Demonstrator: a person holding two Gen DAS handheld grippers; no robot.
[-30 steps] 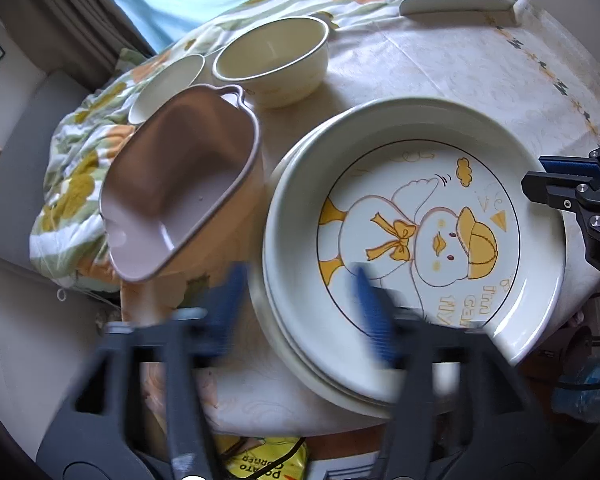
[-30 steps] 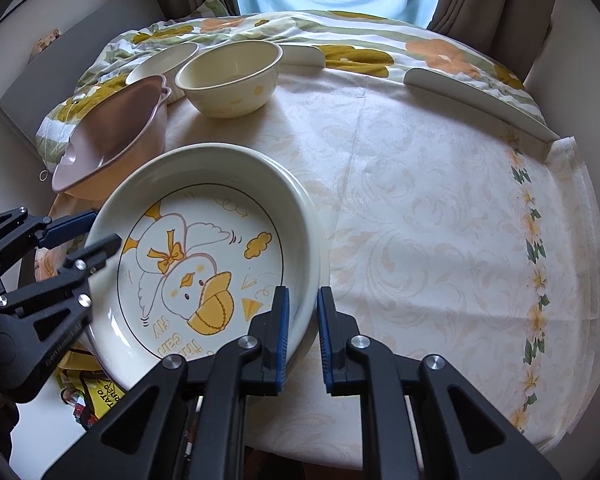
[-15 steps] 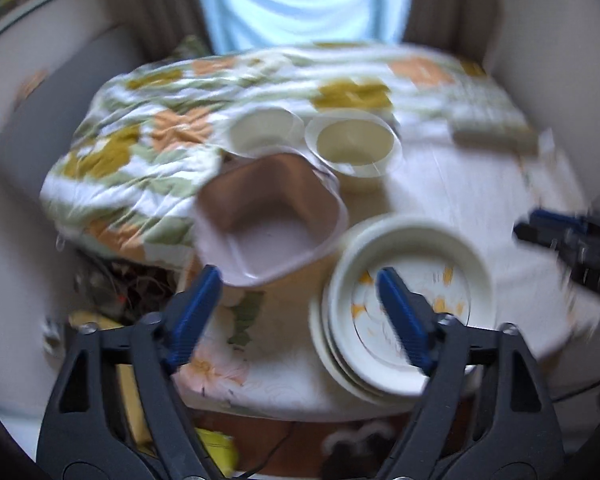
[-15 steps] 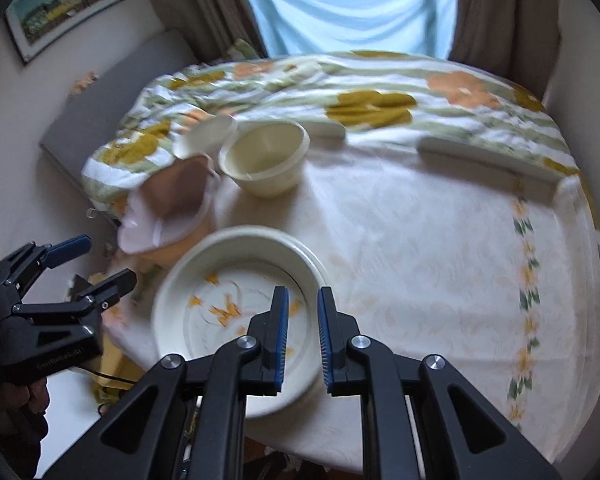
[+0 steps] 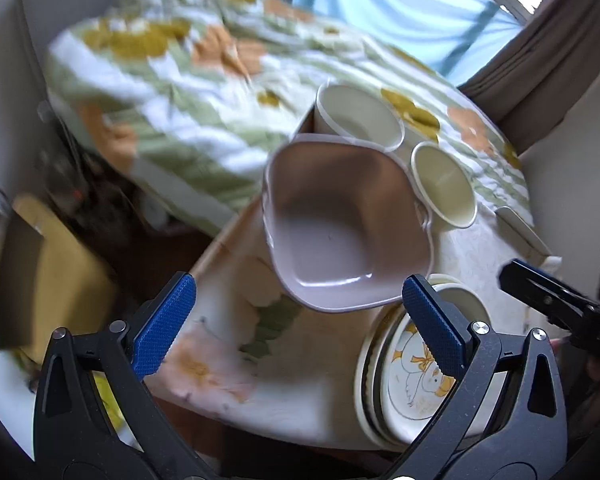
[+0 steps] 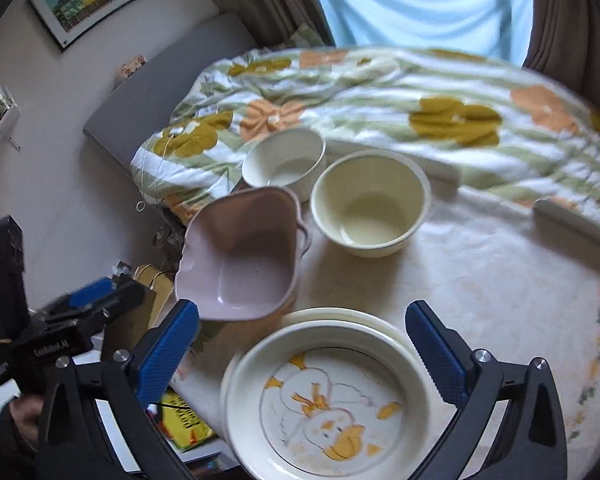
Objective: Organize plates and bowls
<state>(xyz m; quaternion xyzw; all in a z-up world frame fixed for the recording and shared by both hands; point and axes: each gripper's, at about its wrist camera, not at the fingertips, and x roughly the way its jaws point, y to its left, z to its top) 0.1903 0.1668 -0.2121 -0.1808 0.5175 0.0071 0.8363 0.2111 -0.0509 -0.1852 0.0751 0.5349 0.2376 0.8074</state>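
A stack of cream plates, the top one with a duck picture (image 6: 328,412), sits at the table's near edge; it also shows in the left wrist view (image 5: 416,376). A pink square bowl (image 6: 240,256) (image 5: 344,224) sits tilted behind it. A cream bowl (image 6: 370,204) (image 5: 444,184) and a white ribbed bowl (image 6: 284,160) (image 5: 358,118) stand further back. My left gripper (image 5: 300,316) is open and empty, above the table's left edge in front of the pink bowl. My right gripper (image 6: 304,348) is open and empty above the plate stack.
The table carries a pale patterned cloth (image 6: 500,272). A floral quilt (image 6: 380,96) lies behind it, with a window beyond. Clutter and a yellow packet (image 6: 180,420) lie on the floor to the left. The left gripper shows in the right wrist view (image 6: 76,320).
Both grippers have pulled back and up from the plate stack. The right gripper has opened wide from shut. The left gripper has swung left, facing the pink bowl.
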